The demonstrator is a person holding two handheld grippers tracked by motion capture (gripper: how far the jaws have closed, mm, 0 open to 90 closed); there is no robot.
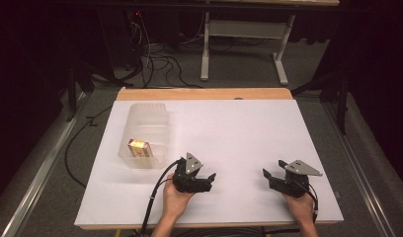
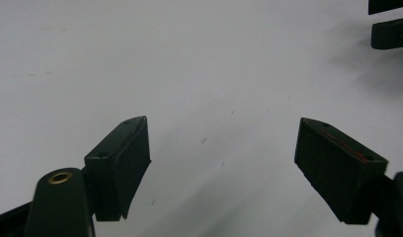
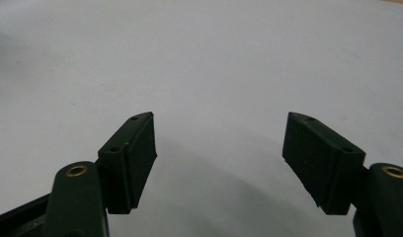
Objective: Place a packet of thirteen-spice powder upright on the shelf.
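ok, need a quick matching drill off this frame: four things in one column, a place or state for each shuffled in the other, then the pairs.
Things:
1. small yellow box
2. clear plastic bin
3. left gripper
4. right gripper

Places or states:
A. held open above the near right of the white table
B. lying inside the bin, at its near end
C. standing on the table's left side
D. held open just right of the bin's near end

Pairs: 1-B, 2-C, 3-D, 4-A

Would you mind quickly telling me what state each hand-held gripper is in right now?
Left hand-held gripper: open, jaws wide apart, holding nothing.
Right hand-held gripper: open, jaws wide apart, holding nothing.
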